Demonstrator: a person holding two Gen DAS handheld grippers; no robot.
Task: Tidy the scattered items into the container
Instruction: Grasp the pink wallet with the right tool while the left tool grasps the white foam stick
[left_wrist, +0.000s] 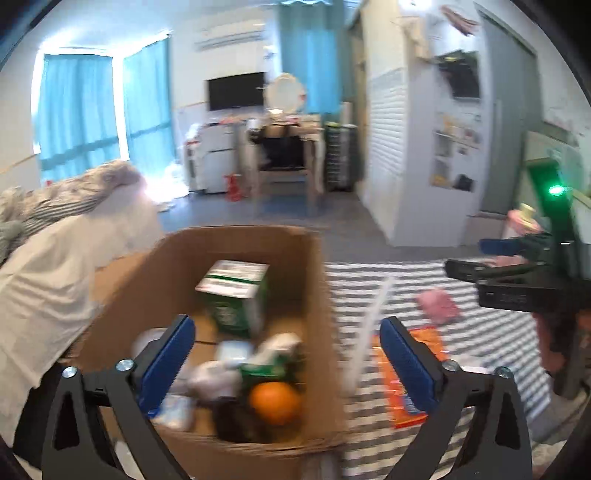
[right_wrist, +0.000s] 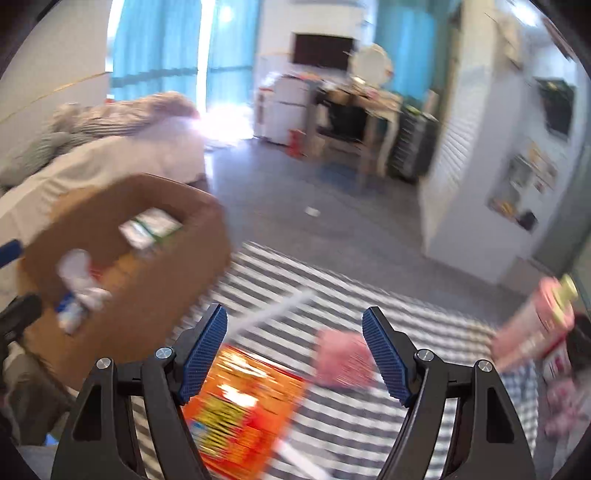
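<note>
A brown cardboard box (left_wrist: 317, 280) stands on a striped rug and holds a green carton (left_wrist: 236, 295), an orange (left_wrist: 275, 402), and white and green packets. My left gripper (left_wrist: 288, 354) hangs open over the box's near right corner, with nothing pressed between its pads. My right gripper (right_wrist: 295, 354) is open above the rug, over an orange packet (right_wrist: 243, 410) and a pink cloth (right_wrist: 343, 358); it also shows at the right edge of the left wrist view (left_wrist: 465, 258). A white stick (right_wrist: 273, 310) lies beside the box (right_wrist: 155, 280).
A striped rug (right_wrist: 406, 317) covers the floor. A pink canister (right_wrist: 535, 325) sits at the right edge. A bed with white sheets (left_wrist: 55, 266) lies left of the box. Grey floor, a desk and a white cabinet stand farther back.
</note>
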